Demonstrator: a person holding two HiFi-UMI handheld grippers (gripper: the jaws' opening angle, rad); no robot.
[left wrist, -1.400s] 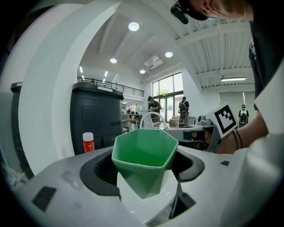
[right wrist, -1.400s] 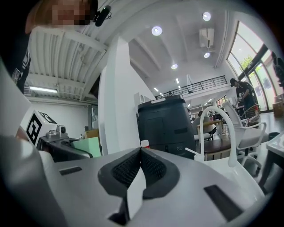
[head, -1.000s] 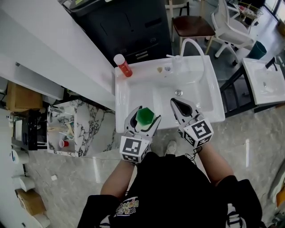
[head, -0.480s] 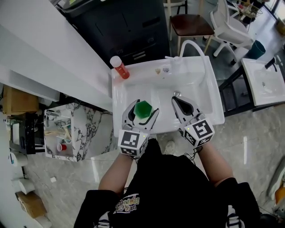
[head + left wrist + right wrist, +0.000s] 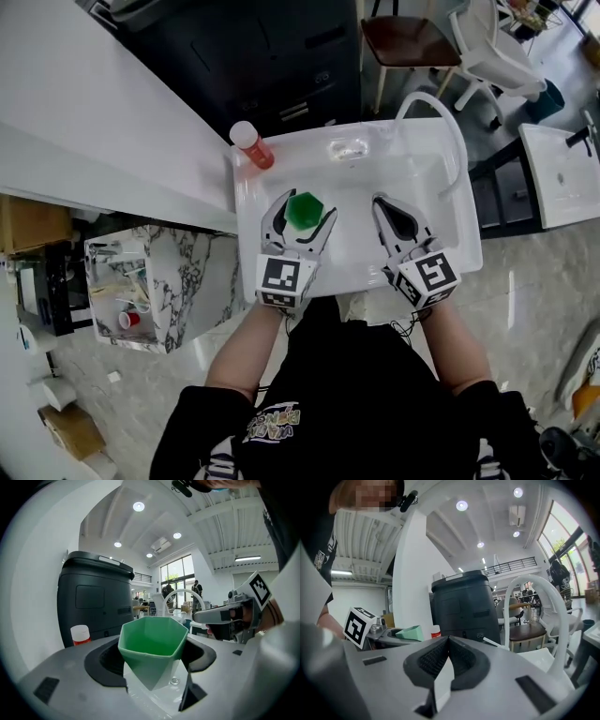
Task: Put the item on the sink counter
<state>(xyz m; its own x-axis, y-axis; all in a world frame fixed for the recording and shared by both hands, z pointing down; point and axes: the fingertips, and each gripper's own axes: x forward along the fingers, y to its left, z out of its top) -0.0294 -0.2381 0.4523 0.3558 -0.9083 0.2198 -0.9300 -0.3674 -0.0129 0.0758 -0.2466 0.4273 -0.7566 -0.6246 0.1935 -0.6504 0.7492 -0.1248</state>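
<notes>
Aiming for the flat rim of the sink counter (image 5: 244, 192) near the red bottle (image 5: 253, 145) looks wisest: lower the green cup (image 5: 152, 644) upright, base flat, before letting go. The left gripper (image 5: 302, 216) clamps the cup above the basin; the right gripper (image 5: 386, 206), jaws pressed together, holds nothing.

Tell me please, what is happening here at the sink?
A person stands at a white sink with a gripper in each hand. The left gripper is closed on a green cup and holds it above the basin, not yet set down. The right gripper hovers beside it, shut and empty. A red bottle stands at the sink's back left corner.
</notes>
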